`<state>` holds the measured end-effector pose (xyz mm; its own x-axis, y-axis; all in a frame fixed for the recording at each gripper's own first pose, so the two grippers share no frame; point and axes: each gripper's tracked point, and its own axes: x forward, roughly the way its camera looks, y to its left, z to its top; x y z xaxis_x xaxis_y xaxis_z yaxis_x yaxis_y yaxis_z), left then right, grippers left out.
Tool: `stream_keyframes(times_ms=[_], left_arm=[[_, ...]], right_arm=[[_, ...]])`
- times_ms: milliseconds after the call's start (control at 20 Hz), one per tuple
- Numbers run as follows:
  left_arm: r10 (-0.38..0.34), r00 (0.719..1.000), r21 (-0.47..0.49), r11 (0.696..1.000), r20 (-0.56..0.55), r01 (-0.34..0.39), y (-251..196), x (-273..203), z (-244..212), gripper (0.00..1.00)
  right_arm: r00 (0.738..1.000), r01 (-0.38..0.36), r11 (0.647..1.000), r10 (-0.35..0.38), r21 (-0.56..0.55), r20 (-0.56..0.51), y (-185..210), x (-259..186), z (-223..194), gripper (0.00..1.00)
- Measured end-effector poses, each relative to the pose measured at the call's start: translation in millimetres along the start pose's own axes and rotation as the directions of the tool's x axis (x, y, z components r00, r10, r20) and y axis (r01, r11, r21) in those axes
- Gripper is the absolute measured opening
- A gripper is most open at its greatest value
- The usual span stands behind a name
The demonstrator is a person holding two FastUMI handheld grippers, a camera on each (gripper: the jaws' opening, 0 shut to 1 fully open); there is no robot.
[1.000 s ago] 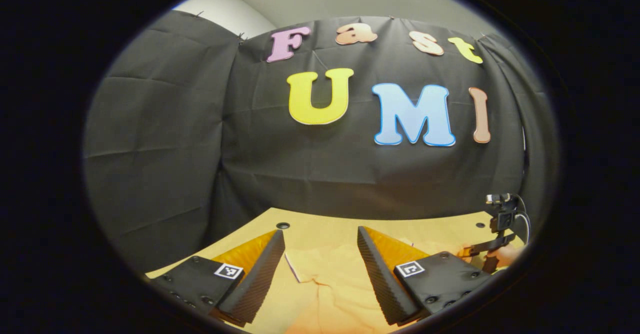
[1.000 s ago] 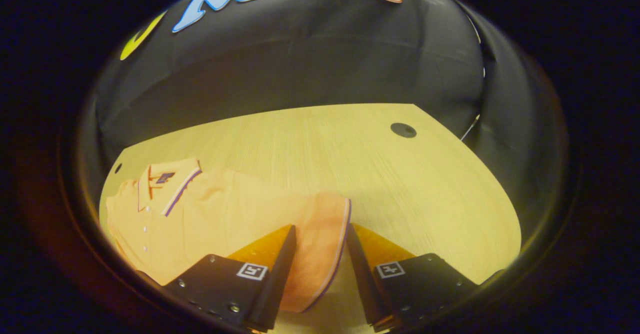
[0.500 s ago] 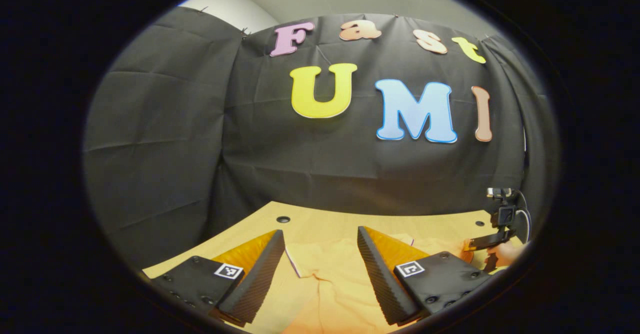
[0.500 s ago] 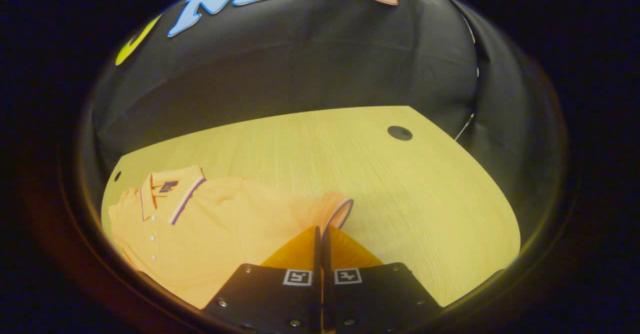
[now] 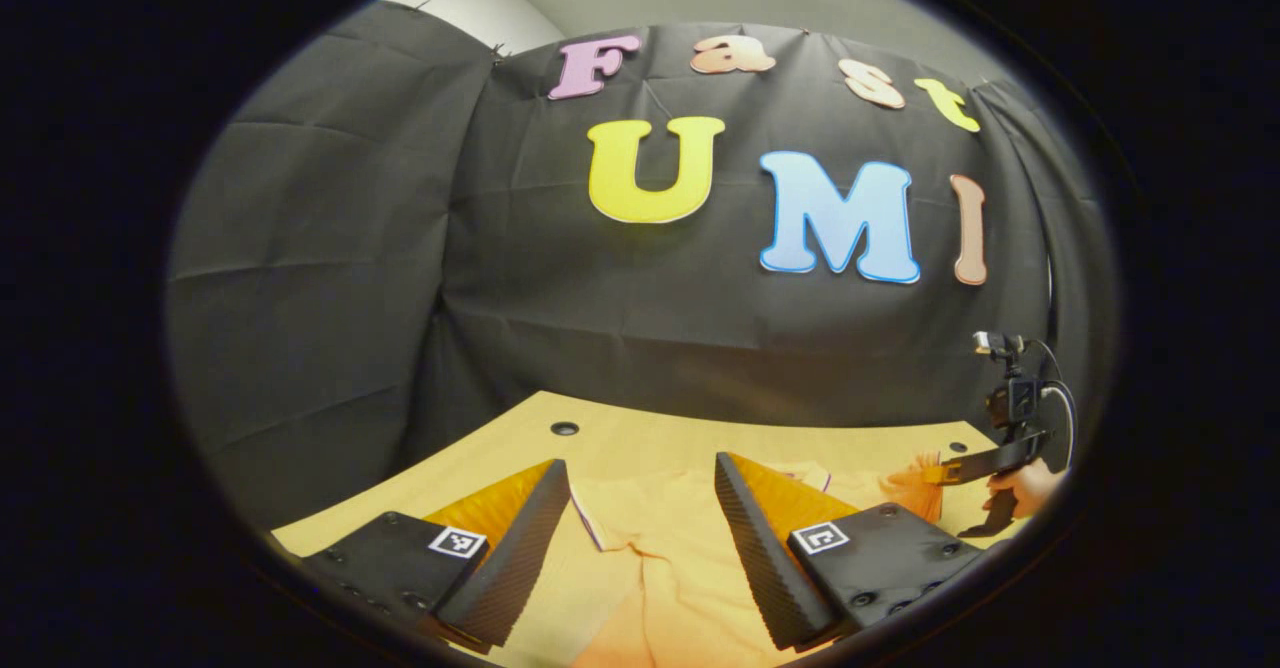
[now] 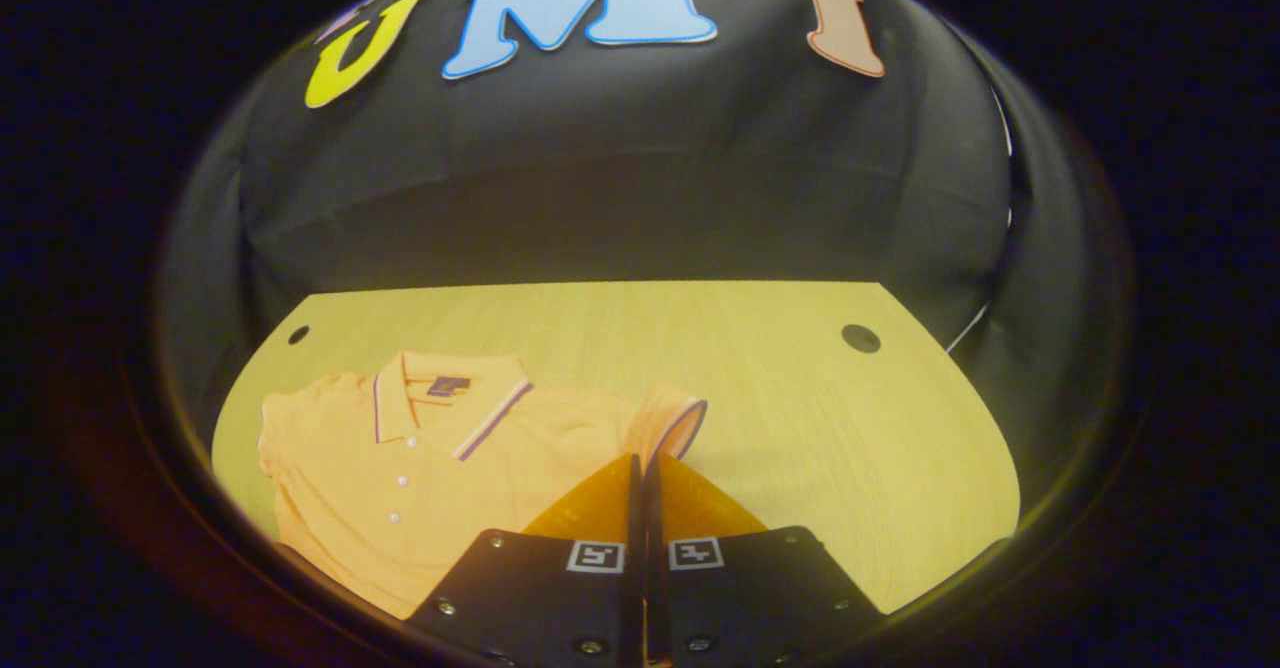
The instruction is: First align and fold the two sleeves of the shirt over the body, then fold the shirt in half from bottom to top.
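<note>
Booth: black cloth wall behind a pale wooden table [image 6: 800, 398].
Left gripper view, left gripper [image 5: 640, 538]: jaws wide apart, holding nothing, poised low over the near sleeve [image 5: 600, 518] of the orange shirt [image 5: 690, 588].
Left gripper view, far side: the right gripper [image 5: 935, 473], held by a hand [image 5: 1020, 493], has a bunch of orange cloth at its tip.
Right gripper view, shirt [image 6: 400, 458]: lies flat on the table, collar [image 6: 450, 398] toward the wall, buttons showing.
Right gripper view, right gripper [image 6: 640, 473]: fingers closed together on the cuffed sleeve [image 6: 670, 423], which is raised off the table.
Handling: light, limp knit that will sag and crease; best pinched at the cuff hem.
Next: likely the left jaws close on the near cuff.
</note>
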<state>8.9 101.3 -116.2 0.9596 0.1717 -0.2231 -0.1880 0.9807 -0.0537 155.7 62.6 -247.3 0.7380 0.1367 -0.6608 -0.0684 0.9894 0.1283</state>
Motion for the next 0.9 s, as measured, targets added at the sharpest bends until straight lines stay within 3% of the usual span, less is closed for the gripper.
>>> stream_keyframes(times_ms=[350, 550, 800, 900], left_arm=[[0.034, 0.999, -0.018, 0.999, -0.019, -0.034, 30.0, -2.8, -13.1, 0.94], [0.058, 0.998, -0.001, 0.998, -0.040, -0.058, 48.2, -7.4, -23.1, 0.94], [0.063, 0.997, 0.003, 0.998, -0.053, -0.063, 58.2, -6.5, -28.9, 0.94], [0.053, 0.997, 0.009, 0.999, -0.056, -0.053, 56.9, -1.8, -30.6, 0.94]], right_arm=[[0.995, -0.092, 0.981, 0.084, -0.172, -0.052, 63.9, 2.0, -20.0, 0.04], [0.990, -0.120, 0.962, 0.098, -0.245, -0.101, 83.4, 9.1, -38.0, 0.06], [0.985, -0.140, 0.953, 0.106, -0.270, -0.137, 92.0, 8.1, -51.0, 0.07], [0.985, -0.145, 0.954, 0.113, -0.264, -0.131, 96.8, 6.8, -49.3, 0.15]])
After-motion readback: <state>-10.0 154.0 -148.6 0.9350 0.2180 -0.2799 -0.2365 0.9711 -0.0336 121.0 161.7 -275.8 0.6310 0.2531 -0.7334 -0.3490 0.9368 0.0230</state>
